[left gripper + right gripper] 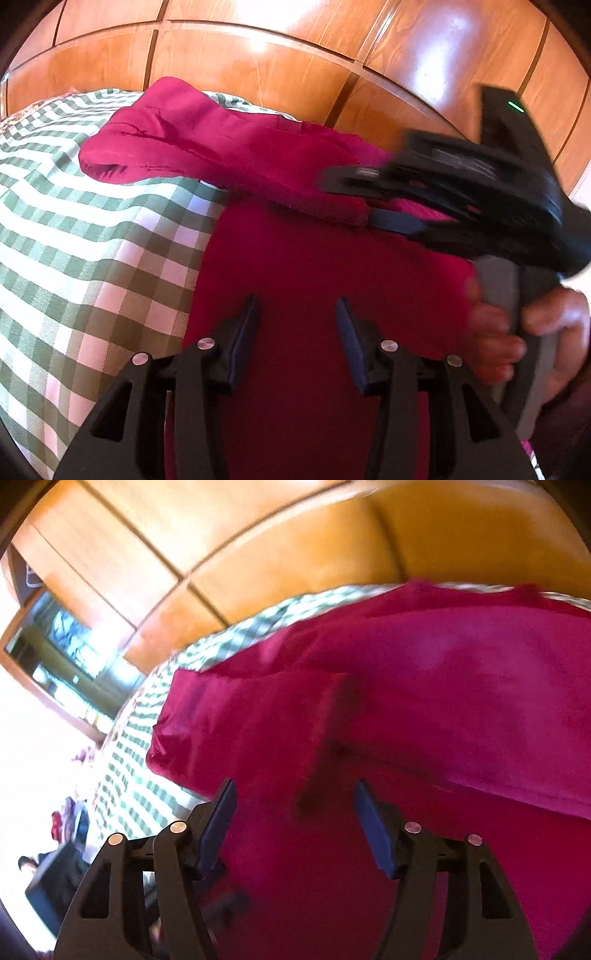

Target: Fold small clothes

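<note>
A magenta garment [295,266] lies on a green and white checked cloth [85,236]. Its far part is folded over into a thick band [192,147]. My left gripper [298,314] is open and empty just above the garment's near part. My right gripper [364,195] comes in from the right in the left wrist view, blurred, its fingers over the edge of the folded band. In the right wrist view my right gripper [295,801] is open and empty above the garment [406,716].
Glossy wooden cupboard doors [258,55] rise behind the bed. A hand [517,332] holds the right gripper's handle. In the right wrist view a wood-framed mirror [62,650] and dark items [62,871] on the floor lie to the left.
</note>
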{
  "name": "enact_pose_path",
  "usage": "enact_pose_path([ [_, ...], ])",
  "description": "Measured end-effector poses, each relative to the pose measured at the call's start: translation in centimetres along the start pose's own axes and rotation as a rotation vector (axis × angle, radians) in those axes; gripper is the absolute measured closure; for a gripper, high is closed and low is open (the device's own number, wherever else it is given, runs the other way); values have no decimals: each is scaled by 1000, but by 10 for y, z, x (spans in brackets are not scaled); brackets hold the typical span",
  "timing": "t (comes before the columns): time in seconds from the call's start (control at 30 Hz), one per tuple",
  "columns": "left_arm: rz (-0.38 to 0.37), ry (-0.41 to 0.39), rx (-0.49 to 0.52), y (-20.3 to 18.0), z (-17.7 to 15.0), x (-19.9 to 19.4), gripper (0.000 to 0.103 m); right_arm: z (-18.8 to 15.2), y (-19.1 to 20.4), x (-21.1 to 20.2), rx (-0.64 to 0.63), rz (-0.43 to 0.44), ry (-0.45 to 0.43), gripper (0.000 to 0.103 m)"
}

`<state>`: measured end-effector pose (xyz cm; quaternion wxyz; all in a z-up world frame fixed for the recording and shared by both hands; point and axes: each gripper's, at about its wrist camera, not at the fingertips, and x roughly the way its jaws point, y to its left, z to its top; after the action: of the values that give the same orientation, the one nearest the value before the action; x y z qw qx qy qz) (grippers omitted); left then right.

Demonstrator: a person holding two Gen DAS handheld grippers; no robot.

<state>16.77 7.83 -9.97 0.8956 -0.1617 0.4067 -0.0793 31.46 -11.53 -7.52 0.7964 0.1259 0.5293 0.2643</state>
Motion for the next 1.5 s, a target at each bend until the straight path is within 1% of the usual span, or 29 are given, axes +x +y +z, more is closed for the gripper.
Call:
enact_pose_path([
  [0.03,-3,-3,-1,0,0,0,59,2,6,6,-6,-17,6,49],
  [0.07,-8,-4,-3,1,-2,0,59,6,14,11,-23,-41,7,64],
  [0.1,-15,-5,-9,3,-3,0,59,9,20,12,-41,-60,5,85],
  [0.17,-26,-6,-14,6,-6,-2,58,17,36,0,-91,-98,-49,97],
  [0.3,-24,-6,-10,10,-10,-6,58,32,71,-59,-229,-119,-239,97],
  [0.37,-24,-5,-9,11,-10,-6,58,42,77,-90,-265,-143,-320,97],
  [0.43,-23,-5,-9,11,-10,-6,58,48,72,-114,-268,-174,-378,97],
  [0.53,-16,-5,-4,10,-11,-6,58,50,49,-148,-252,-267,-460,97],
  [0.57,-14,-5,-3,10,-12,-7,58,49,35,-156,-236,-295,-465,102],
  [0.67,-9,-3,0,7,-11,-7,58,45,-8,-167,-154,-365,-456,102],
  [0.73,-4,-2,4,6,-11,-7,58,37,-34,-166,-105,-410,-438,102],
  [0.77,1,-1,7,4,-10,-5,57,30,-55,-165,-54,-407,-407,102],
  [0.8,3,-1,10,3,-9,-4,57,24,-70,-164,-14,-379,-382,102],
  [0.87,8,2,18,-1,-7,0,55,10,-88,-155,69,-317,-341,102],
  [0.93,14,3,24,-3,-7,1,55,1,-100,-147,115,-250,-326,101],
  [0.97,15,3,25,-3,-7,2,55,-5,-99,-137,140,-210,-313,94],
  [1.0,15,3,26,-4,-7,2,55,-6,-97,-131,150,-200,-310,72],
  [1.03,15,3,25,-4,-7,2,55,-8,-94,-127,156,-193,-313,58],
  [1.07,16,3,25,-4,-7,2,55,-10,-88,-122,164,-174,-329,37],
  [1.13,15,3,25,-5,-7,3,55,-7,-78,-112,162,-148,-329,35],
  [1.23,15,2,25,-4,-7,2,55,2,-59,-83,138,-92,-268,35],
  [1.27,15,2,24,-4,-7,2,55,5,-49,-69,114,-86,-238,37],
  [1.3,14,2,24,-5,-6,3,55,8,-42,-57,93,-80,-209,46],
  [1.33,13,2,23,-6,-6,4,55,9,-35,-46,79,-79,-178,51],
  [1.37,9,1,22,-6,-6,4,54,12,-27,-31,60,-96,-140,63],
  [1.4,5,0,20,-5,-6,4,54,15,-21,-22,39,-128,-124,76],
  [1.43,1,0,18,-4,-6,4,54,19,-14,-17,8,-182,-120,84],
  [1.47,-3,-2,15,-4,-6,3,54,22,-10,-16,-4,-197,-125,93],
  [1.5,-9,-3,10,-3,-6,3,53,25,-5,-23,-19,-204,-148,94],
])
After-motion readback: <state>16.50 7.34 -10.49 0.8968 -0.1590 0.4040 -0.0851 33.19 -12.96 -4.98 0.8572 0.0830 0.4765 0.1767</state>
